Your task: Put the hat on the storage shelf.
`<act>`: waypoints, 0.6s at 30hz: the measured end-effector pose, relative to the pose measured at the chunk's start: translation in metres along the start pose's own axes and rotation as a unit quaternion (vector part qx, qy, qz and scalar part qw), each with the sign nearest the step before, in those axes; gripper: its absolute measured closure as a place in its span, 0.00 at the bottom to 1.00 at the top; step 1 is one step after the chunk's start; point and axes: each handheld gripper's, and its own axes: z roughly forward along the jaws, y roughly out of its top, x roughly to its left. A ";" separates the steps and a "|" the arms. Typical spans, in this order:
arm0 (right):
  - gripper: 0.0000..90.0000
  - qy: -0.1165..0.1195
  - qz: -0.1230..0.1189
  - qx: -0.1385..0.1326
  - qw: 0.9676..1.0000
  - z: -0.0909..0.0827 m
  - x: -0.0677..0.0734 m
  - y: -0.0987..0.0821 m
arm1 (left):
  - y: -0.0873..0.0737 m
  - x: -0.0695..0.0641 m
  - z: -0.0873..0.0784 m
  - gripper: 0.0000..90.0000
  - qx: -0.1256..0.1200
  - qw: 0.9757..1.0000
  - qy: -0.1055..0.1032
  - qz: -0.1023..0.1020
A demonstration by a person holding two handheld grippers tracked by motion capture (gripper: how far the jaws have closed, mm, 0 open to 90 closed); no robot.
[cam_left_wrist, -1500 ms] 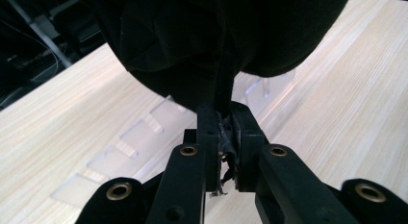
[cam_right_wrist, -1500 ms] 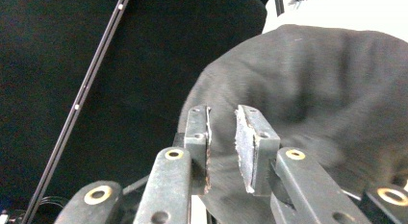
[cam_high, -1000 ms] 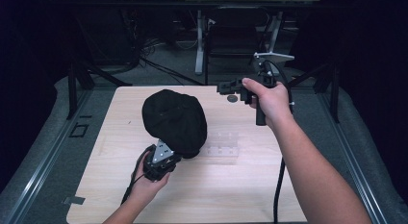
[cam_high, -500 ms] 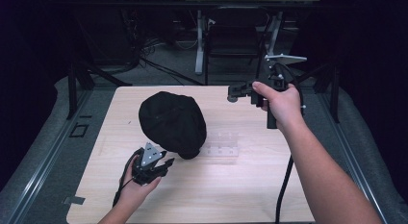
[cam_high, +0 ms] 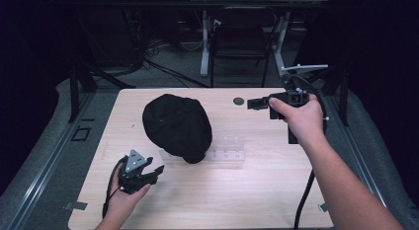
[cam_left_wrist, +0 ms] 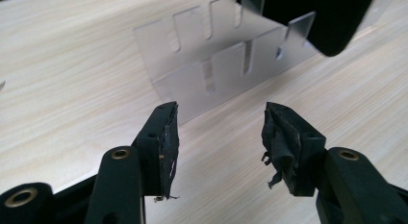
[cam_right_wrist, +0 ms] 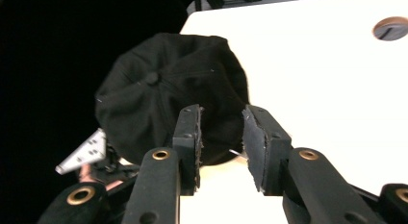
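A black cap [cam_high: 177,126] lies crown up on the table, its brim over a clear slotted acrylic stand [cam_high: 225,150]. My left gripper [cam_high: 157,171] is near the front left, a short way from the cap. Its jaws have just been opening and stand open with nothing between them. In the left gripper view [cam_left_wrist: 219,123] it faces the stand [cam_left_wrist: 216,60] and the cap's brim [cam_left_wrist: 317,17]. My right gripper [cam_high: 252,103] hovers at the back right and points left. Its jaws have also been opening, and nothing is between them. In the right gripper view [cam_right_wrist: 221,118] the cap [cam_right_wrist: 163,94] lies beyond.
The light wooden table [cam_high: 247,200] has a small round hole [cam_high: 238,100] near its back edge, just left of the right gripper. Dark floor, table legs and cables lie behind. A cable trails from each gripper toward the front edge.
The left gripper has drawn back from the cap's front edge toward the near left, and its jaws have opened. The right hand has moved rightward, away from the cap.
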 end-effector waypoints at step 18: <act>0.71 -0.074 -0.059 -0.003 0.996 -0.008 -0.016 -0.052 | -0.012 0.014 0.002 0.52 0.007 1.000 0.007 -0.020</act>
